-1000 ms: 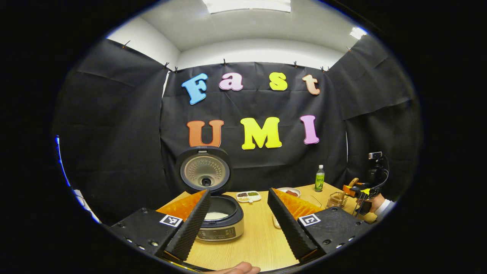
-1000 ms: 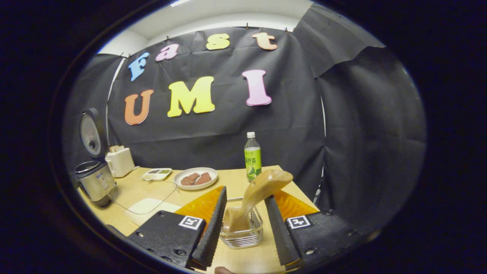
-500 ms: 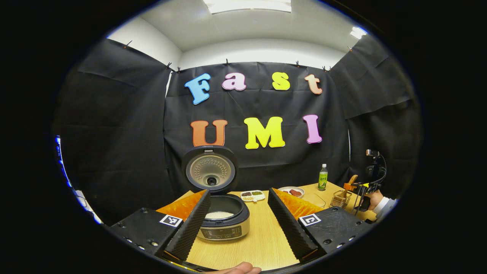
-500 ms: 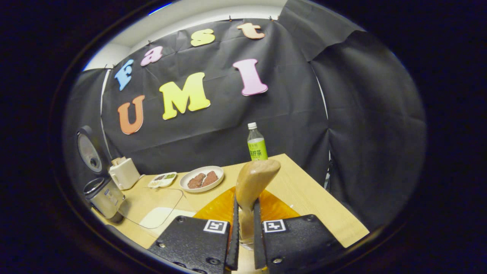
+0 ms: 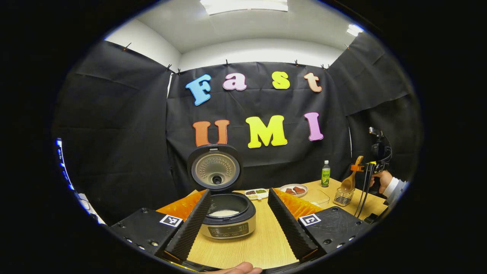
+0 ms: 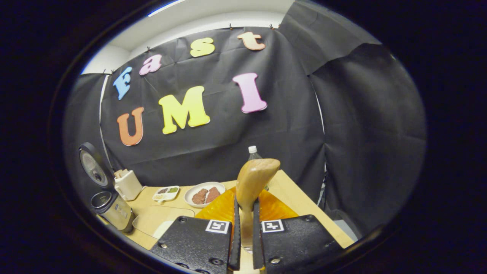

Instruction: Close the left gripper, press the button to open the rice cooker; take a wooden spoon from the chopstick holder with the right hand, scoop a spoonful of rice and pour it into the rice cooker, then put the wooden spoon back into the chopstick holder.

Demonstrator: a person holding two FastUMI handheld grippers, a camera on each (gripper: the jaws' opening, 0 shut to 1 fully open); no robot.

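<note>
In the right gripper view my right gripper is shut on the wooden spoon, whose rounded end sticks up between the fingers. The left gripper view shows that gripper far right. It holds the spoon upright, bowl down, just over the wire chopstick holder. The rice cooker stands with its lid raised and white rice in the pot. My left gripper hangs open in front of it, holding nothing. The cooker is also at the left of the right gripper view.
On the wooden table are a glass tray, a plate of meat, a small divided dish, a white appliance and a green bottle. A hand holds the right gripper.
The right gripper shut on the spoon and raised it out of the chopstick holder. The left gripper stayed open and drifted slightly, so the cooker moved right in its view.
</note>
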